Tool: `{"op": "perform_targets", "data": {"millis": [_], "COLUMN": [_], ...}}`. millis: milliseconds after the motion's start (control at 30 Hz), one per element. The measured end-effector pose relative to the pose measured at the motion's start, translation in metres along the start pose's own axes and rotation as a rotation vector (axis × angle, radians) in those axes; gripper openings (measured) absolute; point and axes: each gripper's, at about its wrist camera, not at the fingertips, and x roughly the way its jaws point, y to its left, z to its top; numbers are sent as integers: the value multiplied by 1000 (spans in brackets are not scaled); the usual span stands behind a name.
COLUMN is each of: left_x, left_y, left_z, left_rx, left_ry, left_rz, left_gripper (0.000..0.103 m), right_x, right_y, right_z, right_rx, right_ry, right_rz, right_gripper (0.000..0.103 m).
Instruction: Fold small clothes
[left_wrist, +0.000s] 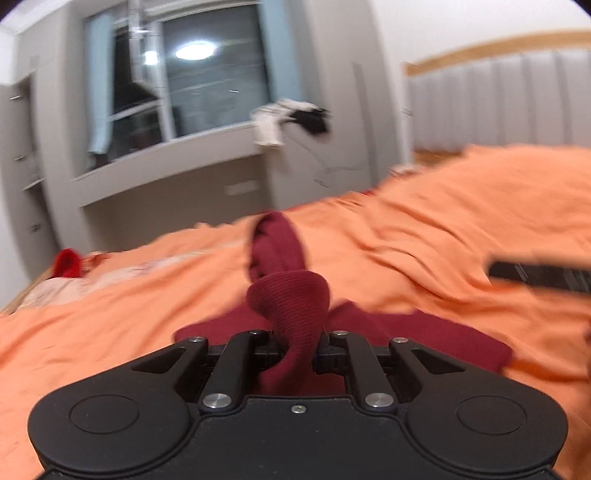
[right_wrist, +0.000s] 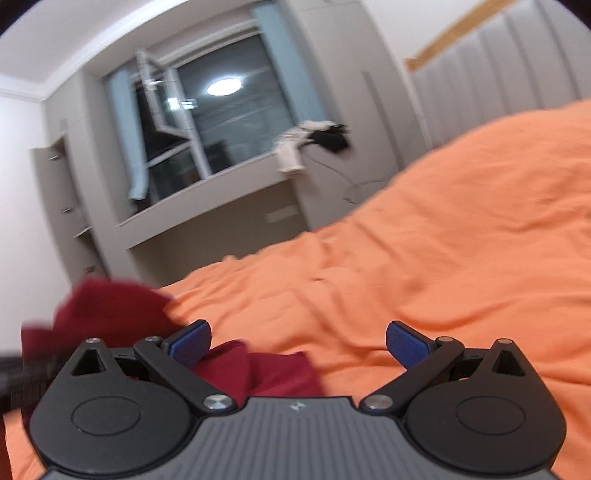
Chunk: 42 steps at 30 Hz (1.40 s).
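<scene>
Left gripper (left_wrist: 299, 347) jaws pinch maroon garment (left_wrist: 291, 299); right gripper (right_wrist: 299, 347) jaws gape empty.

left claw (left_wrist: 298, 349) pinching a twisted maroon garment (left_wrist: 291, 299), lifted over rumpled orange bedding (left_wrist: 424, 236)

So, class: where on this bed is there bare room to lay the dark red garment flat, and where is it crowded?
Free: the orange bedspread ahead of the open right gripper, up toward the grey headboard. Crowded: the near left, where the dark red garment bunches in the shut left gripper; a bright red item sits at the far left edge.
</scene>
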Motion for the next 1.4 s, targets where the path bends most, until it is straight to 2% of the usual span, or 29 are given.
{"op": "perform_targets", "data": {"millis": [100, 200, 300, 367, 400, 467, 533, 667, 800, 900, 933, 967, 1033, 1133, 1200, 1233, 1267, 1367, 1400], "left_x": [12, 16, 9, 0, -5, -12, -21, -33, -29, -29, -27, -25, -22, -20, -19, -17, -16, -14, -14], "left_y": [-25, -40, -42, -40, -39, -40, -38, -27, -23, -23, -22, -23, -25, -34, -39, -42, -44, -45, -44], "left_z": [-21, -39, -49, -52, -51, -49, -48, -43, -42, -41, -40, -39, -40, -41, -43, -44, -44, -43, -41], "left_rx": [46, 80, 100, 102, 99, 105, 113, 99, 116, 120, 113, 111, 131, 202, 248, 265, 275, 270, 256], "left_ry": [61, 100, 99, 89, 80, 55, 25, -1, 13, 19, 25, 40, 56, 67, 78, 84, 89, 100, 97], "left_rz": [-36, -46, -73, -128, -148, -156, -136, -111, -85, -137, -162, -179, -183, -179, -170, -162, -151, -134, -131], "left_gripper": [13, 16, 34, 55, 59, 79, 84, 88, 85, 71, 61, 55, 53, 53, 53, 47, 34, 16, 15], "right_x": [7, 16, 26, 28, 30, 29, 32, 42, 68, 92, 98, 105, 117, 135, 144, 147, 150, 154, 153], "right_y": [-22, -38, -40, -40, -39, -33, -31, -23, -6, 12, 18, 24, 33, 36, 36, 34, 32, 28, 28], "right_z": [4, 3, 0, -1, -2, -4, -6, -11, -11, -9, -9, -10, -13, -18, -22, -23, -24, -27, -28], "right_rx": [60, 111, 122, 124, 125, 129, 142, 166, 170, 150, 135, 111, 58, 26, 0, -5, -1, 39, 34], "right_ry": [0, 42, 72, 85, 90, 96, 106, 144, 209, 273, 284, 297, 341, 390, 413, 423, 434, 458, 455], "right_rz": [-53, -66, -19, 20, 43, 85, 128, 201, 255, 345, 358, 358, 335, 311, 289, 290, 298, 329, 332], "right_gripper": [103, 103, 103, 103, 103, 103, 103, 103, 103, 103, 98, 90, 79, 71, 60, 52, 41, 23, 19]}}
